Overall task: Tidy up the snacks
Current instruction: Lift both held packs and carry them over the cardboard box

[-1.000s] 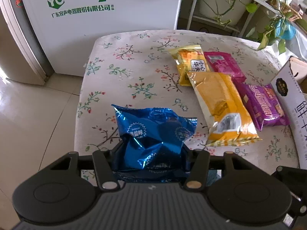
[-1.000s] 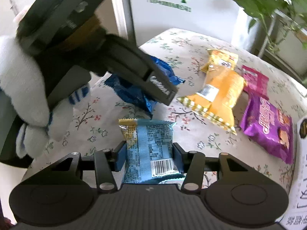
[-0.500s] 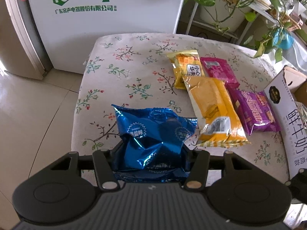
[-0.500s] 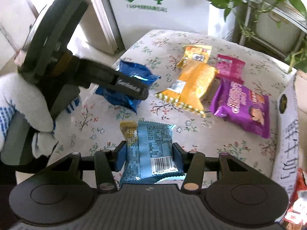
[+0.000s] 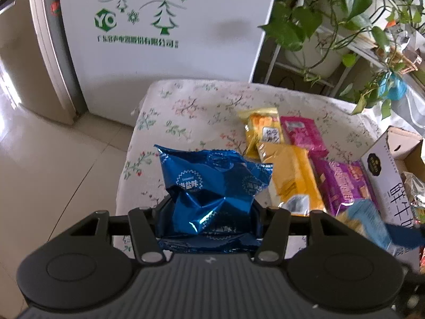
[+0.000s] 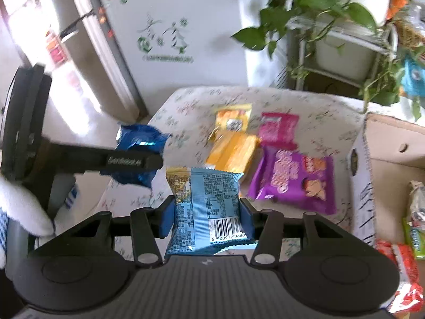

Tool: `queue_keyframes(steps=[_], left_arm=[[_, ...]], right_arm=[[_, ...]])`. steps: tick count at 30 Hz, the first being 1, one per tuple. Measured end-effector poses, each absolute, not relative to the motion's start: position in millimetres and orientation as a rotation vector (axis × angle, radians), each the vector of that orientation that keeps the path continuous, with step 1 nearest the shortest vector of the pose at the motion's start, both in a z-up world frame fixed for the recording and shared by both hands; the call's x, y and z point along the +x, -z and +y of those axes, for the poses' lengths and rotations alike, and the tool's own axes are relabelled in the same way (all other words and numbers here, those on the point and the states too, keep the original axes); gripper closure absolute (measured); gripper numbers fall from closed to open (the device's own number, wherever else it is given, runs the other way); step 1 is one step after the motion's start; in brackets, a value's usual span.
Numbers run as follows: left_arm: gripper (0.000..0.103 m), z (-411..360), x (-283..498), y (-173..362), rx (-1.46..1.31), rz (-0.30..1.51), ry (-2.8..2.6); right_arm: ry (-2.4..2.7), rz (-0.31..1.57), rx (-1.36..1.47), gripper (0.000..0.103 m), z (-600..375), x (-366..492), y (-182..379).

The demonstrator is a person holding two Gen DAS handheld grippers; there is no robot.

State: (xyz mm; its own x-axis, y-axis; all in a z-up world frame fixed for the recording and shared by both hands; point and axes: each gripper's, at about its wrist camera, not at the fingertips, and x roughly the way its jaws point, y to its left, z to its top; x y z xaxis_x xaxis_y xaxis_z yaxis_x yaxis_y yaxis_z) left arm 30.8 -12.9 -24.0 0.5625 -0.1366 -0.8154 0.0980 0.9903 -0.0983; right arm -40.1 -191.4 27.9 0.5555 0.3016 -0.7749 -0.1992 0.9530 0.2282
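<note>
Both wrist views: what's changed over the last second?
Both hand-held grippers lifted with their packets: the left carries the dark blue bag, the right the light blue packet. The right one also swung toward the cardboard box, and more of the box interior now shows. Unchanged: both grips, and the yellow, small yellow, pink and purple packs on the tablecloth.

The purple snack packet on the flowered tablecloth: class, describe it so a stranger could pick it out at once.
Start at the open cardboard box on the right edge of the table. Just left of it, flat on the cloth, lies the purple snack packet, below the smaller pink packet and right of the long orange packet. It alone is purple and pictures biscuits.
</note>
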Motion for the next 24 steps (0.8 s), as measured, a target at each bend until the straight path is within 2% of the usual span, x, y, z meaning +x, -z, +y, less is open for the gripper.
queue_keyframes(steps=[24], left_arm=[[0.048,-91,8,0,0.030,0.844,0.299]], right_arm=[[0.104,0.775,0.350,0.046,-312,-39,-54]])
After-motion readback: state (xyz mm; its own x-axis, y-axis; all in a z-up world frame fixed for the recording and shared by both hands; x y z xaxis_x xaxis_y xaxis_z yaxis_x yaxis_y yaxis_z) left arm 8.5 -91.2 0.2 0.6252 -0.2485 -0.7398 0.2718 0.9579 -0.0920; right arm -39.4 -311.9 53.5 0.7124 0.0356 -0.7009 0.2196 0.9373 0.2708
